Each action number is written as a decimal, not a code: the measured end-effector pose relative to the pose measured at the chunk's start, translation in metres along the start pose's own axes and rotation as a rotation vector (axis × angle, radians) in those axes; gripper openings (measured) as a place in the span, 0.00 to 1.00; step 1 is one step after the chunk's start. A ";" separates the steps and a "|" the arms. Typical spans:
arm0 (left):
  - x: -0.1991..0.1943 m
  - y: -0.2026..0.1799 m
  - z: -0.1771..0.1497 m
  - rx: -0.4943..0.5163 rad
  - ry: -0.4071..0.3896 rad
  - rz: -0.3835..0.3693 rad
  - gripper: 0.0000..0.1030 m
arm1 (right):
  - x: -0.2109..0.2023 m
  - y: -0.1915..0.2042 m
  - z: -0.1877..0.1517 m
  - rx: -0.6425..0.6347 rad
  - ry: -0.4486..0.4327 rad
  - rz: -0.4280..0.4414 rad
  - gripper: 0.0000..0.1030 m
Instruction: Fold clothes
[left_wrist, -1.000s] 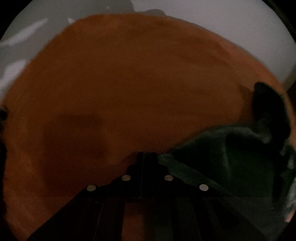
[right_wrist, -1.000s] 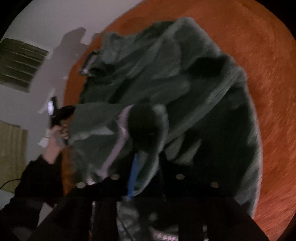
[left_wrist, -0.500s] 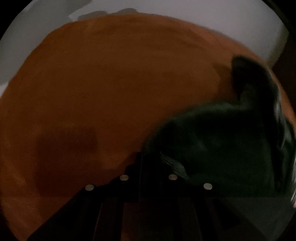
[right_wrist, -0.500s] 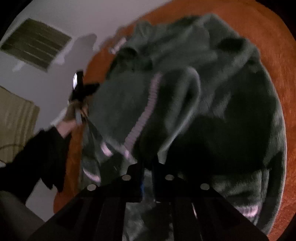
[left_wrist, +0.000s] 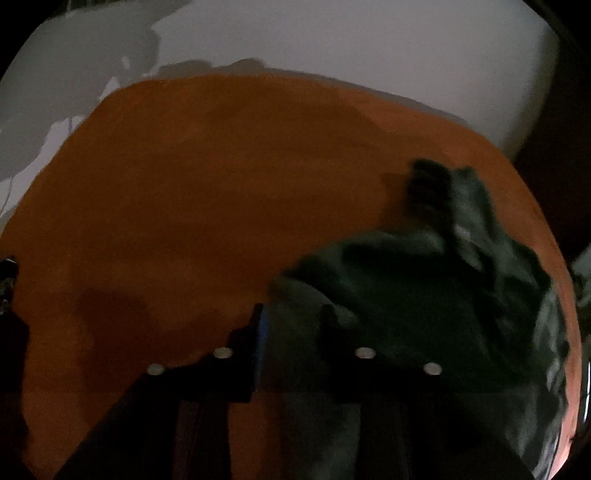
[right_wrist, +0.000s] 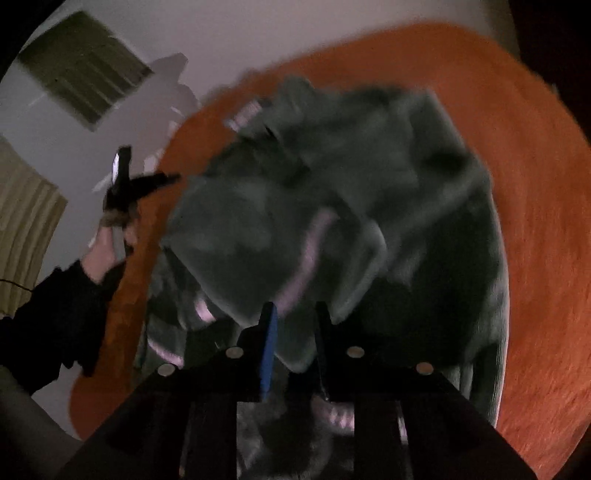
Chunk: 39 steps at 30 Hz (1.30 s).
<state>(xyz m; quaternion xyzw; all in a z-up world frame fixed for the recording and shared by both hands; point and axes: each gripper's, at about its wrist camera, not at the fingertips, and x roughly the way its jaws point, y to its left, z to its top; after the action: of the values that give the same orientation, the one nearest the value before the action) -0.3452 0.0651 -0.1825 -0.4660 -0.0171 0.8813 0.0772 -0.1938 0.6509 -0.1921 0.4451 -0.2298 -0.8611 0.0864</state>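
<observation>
A dark green garment (right_wrist: 369, 206) with pale lilac stripes lies crumpled on an orange fuzzy surface (right_wrist: 535, 221). My right gripper (right_wrist: 294, 317) hovers over its near edge; its jaws are opening, and a fold of the fabric sits loosely in the gap. In the left wrist view the same garment (left_wrist: 424, 295) fills the lower right. My left gripper (left_wrist: 293, 317) is at its left edge, jaws opening, with cloth showing in the gap but not pinched. The right wrist view shows the left gripper (right_wrist: 171, 179) in a hand, just off the garment's left side.
The orange surface (left_wrist: 203, 203) stretches bare to the left of the garment and ends at a pale floor or wall (left_wrist: 332, 44). A slatted panel (right_wrist: 85, 66) and a ribbed beige thing (right_wrist: 26, 221) lie at far left. A dark sleeve (right_wrist: 55, 314) reaches in from lower left.
Both grippers went from pinched on the garment's cloth to jaws apart. Both views have pulled back and up from the garment, and the left gripper has shifted leftward off its edge.
</observation>
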 end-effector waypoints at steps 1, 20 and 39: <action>-0.004 -0.010 -0.008 0.024 -0.004 -0.008 0.39 | 0.007 0.004 0.003 -0.026 0.002 -0.018 0.18; 0.129 0.008 0.100 -0.141 0.343 -0.086 0.65 | 0.058 -0.028 0.028 0.157 0.119 -0.120 0.12; 0.147 0.002 0.099 -0.203 0.230 0.123 0.19 | 0.051 -0.009 0.008 0.126 0.134 -0.120 0.12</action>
<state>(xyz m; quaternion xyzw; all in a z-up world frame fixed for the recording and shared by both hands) -0.5082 0.0896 -0.2476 -0.5692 -0.0686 0.8190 -0.0231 -0.2296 0.6437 -0.2297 0.5192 -0.2499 -0.8170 0.0218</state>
